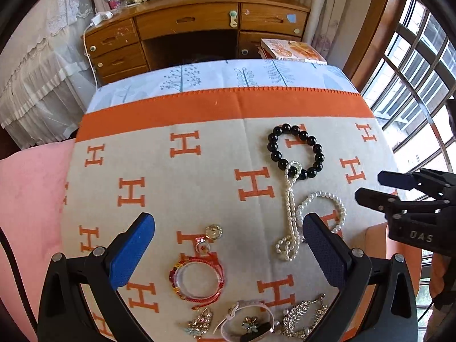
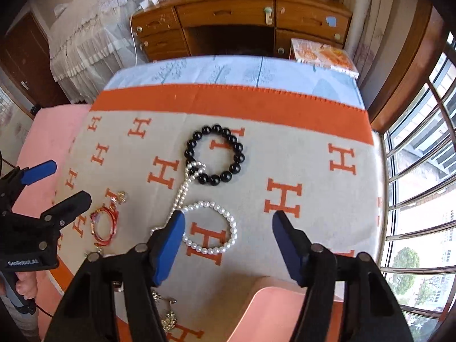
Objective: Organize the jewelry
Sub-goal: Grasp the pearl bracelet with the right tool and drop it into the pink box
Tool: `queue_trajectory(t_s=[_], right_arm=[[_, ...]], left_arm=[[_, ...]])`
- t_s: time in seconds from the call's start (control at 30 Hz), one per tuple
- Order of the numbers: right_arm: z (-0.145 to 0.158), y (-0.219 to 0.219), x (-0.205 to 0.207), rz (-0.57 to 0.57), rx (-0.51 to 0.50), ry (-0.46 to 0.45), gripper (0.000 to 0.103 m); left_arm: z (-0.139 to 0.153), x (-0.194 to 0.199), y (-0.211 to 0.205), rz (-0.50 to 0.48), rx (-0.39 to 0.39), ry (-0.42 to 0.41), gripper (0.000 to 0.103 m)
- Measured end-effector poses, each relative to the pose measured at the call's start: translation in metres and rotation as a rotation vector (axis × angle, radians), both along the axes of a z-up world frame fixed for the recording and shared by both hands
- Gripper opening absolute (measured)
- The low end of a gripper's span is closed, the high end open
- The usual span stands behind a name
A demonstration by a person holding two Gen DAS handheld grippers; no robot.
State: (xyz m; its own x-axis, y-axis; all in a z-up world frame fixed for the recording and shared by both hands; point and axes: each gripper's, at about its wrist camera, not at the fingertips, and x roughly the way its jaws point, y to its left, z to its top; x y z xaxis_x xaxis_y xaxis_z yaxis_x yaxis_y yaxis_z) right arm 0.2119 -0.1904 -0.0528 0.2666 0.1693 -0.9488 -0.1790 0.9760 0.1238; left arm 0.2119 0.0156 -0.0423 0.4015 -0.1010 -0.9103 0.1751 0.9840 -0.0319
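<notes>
Jewelry lies on a beige blanket with orange H letters [image 1: 182, 199]. A black bead bracelet [image 1: 296, 151] overlaps one end of a long pearl strand [image 1: 290, 213], and a pearl bracelet [image 1: 325, 208] lies beside the strand. Nearer are a red bangle [image 1: 196, 279], a gold round pendant [image 1: 213, 232], a watch [image 1: 245, 319] and a silver comb [image 1: 305, 313]. My left gripper [image 1: 229, 218] hangs open above the pendant and bangle. My right gripper [image 2: 228, 215] is open over the pearl bracelet [image 2: 211, 228], with its left fingertip [image 2: 176, 222] over the strand [image 2: 182, 193]. Neither holds anything.
A wooden desk [image 1: 193, 20] with drawers stands behind the table. A book [image 1: 293, 50] lies at the far right corner. A barred window [image 1: 413, 85] is on the right and a pink cushion [image 1: 31, 199] on the left. The left gripper [image 2: 68, 181] shows in the right wrist view.
</notes>
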Motion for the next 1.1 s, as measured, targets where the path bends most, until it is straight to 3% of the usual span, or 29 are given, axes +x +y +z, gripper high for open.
queue_trajectory(t_s=[0.17,0.33,0.47,0.6,0.7,0.97,1.1], right_arm=[[-0.044,-0.002,0.015,-0.014,-0.018,0.107,0.048],[-0.055,0.008,0.014,0.032,-0.047,0.117,0.042],[-0.056,0.027,0.008,0.117,-0.124,0.067,0.040],[-0.056,0.039,-0.002,0.163,-0.148,0.026,0.007],[-0.055,0.038,-0.007,0.137,-0.133,0.021,0.007],[0.016,-0.015,-0.049,0.020,0.089,-0.128,0.007],[0.060,-0.040,-0.076,-0.015,0.157,-0.225,0.007]], left_arm=[[-0.032,0.008,-0.014,-0.034,-0.030,0.056,0.102],[-0.043,0.003,-0.021,-0.078,-0.019,0.070,0.101],[-0.043,-0.005,-0.024,-0.118,-0.010,0.072,0.101],[-0.042,-0.011,-0.029,-0.156,0.006,0.068,0.101],[-0.044,-0.013,-0.033,-0.171,0.010,0.078,0.101],[-0.051,-0.019,-0.053,-0.263,0.011,0.116,0.096],[-0.058,-0.020,-0.064,-0.290,0.008,0.149,0.084]])
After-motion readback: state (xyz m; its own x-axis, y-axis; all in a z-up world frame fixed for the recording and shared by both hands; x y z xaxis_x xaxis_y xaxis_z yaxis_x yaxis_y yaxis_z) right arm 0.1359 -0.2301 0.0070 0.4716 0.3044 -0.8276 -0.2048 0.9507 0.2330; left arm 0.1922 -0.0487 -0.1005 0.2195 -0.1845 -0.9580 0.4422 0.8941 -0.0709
